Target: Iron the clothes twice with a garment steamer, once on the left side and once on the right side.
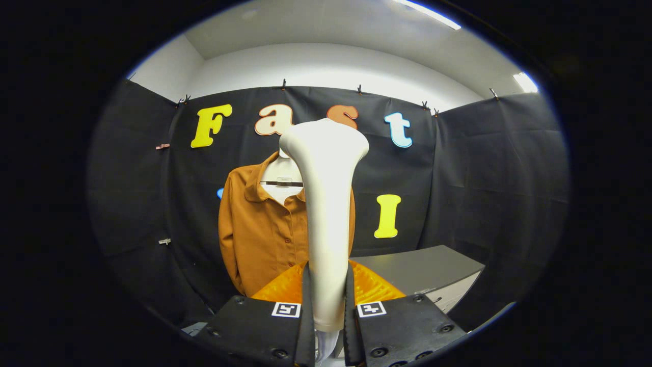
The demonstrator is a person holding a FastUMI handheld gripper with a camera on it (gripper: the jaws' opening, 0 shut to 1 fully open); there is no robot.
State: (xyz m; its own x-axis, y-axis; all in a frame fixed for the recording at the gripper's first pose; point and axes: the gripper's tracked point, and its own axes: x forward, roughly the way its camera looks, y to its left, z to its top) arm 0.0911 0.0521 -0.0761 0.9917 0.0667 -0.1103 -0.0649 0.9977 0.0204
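A white garment steamer (326, 214) stands upright between my fingers, its wide head at the top and its handle clamped at the bottom. My gripper (326, 306) is shut on that handle, a finger pressing each side. Beyond the steamer an orange-brown button shirt (260, 232) hangs on a white mannequin torso (281, 178) against the booth's black cloth wall. The steamer covers the shirt's right half from view. The steamer head is held apart from the shirt, nearer to me.
A grey table (423, 270) stands to the right of the shirt, beyond my fingers. Black cloth walls (499, 193) close the booth at the back and on both sides.
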